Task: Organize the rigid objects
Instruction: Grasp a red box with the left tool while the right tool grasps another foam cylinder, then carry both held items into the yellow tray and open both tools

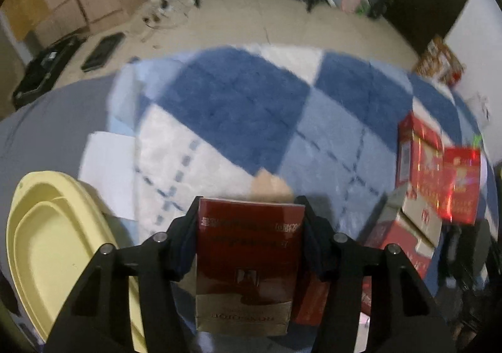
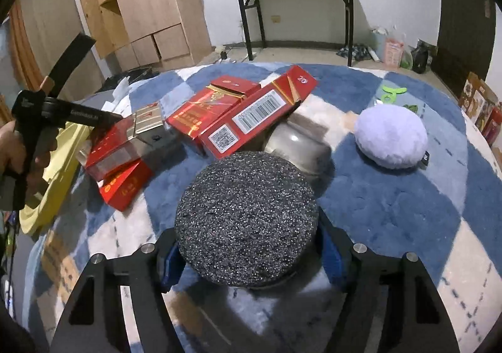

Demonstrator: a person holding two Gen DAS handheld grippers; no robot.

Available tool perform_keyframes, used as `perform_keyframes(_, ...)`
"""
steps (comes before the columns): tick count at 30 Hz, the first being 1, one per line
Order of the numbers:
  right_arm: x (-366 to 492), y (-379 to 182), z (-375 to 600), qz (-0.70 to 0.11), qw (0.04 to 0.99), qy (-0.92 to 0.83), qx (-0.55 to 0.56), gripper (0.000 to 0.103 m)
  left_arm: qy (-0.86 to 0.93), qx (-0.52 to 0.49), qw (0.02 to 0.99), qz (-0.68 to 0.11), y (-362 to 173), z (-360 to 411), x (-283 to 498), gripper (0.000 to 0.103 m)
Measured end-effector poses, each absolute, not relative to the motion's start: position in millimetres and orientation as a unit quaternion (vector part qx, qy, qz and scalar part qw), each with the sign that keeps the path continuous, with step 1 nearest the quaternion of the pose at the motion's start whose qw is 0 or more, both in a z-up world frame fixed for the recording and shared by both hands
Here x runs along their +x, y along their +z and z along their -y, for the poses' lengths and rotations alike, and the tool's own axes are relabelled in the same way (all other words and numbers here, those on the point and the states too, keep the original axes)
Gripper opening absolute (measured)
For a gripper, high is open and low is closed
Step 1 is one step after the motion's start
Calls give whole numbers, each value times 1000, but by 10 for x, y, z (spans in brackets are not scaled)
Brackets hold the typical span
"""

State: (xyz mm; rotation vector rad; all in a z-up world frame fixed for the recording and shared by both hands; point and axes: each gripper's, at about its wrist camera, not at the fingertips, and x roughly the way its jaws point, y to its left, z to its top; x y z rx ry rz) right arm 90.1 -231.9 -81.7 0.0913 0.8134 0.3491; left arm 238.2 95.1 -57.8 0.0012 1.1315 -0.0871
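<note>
In the left wrist view my left gripper is shut on a dark red and gold cigarette pack, its black fingers pressing both long sides just above the checked rug. A small tan box shows past the pack's far end. My right gripper is shut on a round, black speckled foam disc; the blue pads touch its left and right edges and a dark rim shows beneath it. A pile of red cartons and packs lies beyond the disc, and the same red cartons sit right of the left gripper.
A pale yellow tray lies at the rug's left edge. A grey metal jar stands behind the disc. A lilac plush ball and green plastic bits lie at the right. A hand holds the other tool at far left.
</note>
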Motion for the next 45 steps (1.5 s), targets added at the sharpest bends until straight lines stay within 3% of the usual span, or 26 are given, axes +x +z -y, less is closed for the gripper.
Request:
perform_keyframes(6, 893, -990, 2324, -399, 903, 157, 25, 70, -27, 13, 826, -564, -760, -979, 2436, 62)
perform_keyframes(8, 883, -1012, 2262, -397, 905, 151, 3, 70, -17, 26, 822, -568, -761, -966, 2411, 80)
perform_keyframes(12, 858, -1018, 2307, -393, 907, 151, 15, 68, -25, 28, 818, -574, -784, -976, 2262, 81)
perform_keyframes(15, 838, -1004, 2332, -391, 909, 145, 21, 68, -36, 27, 823, -567, -828, -986, 2145, 77)
perform_keyframes(17, 808, -991, 2334, -390, 909, 144, 25, 67, -43, 35, 829, -556, -806, -951, 2075, 57)
perform_keyframes(28, 431, -495, 2557, -369, 923, 105, 31, 67, -64, 5, 871, -487, 47, -1129, 1691, 57)
perform_keyframes(35, 235, -71, 2167, -322, 933, 159, -1, 67, -26, -38, 894, -445, 693, -1900, 1112, 57)
perform_keyframes(41, -35, 399, 1186, -301, 912, 274, -41, 67, 46, -45, 898, -435, 719, -2692, 761, 57)
perform_keyframes(45, -37, 518, 452, -310, 889, 330, -65, 67, 75, -131, 879, -452, 350, -3202, 763, 57)
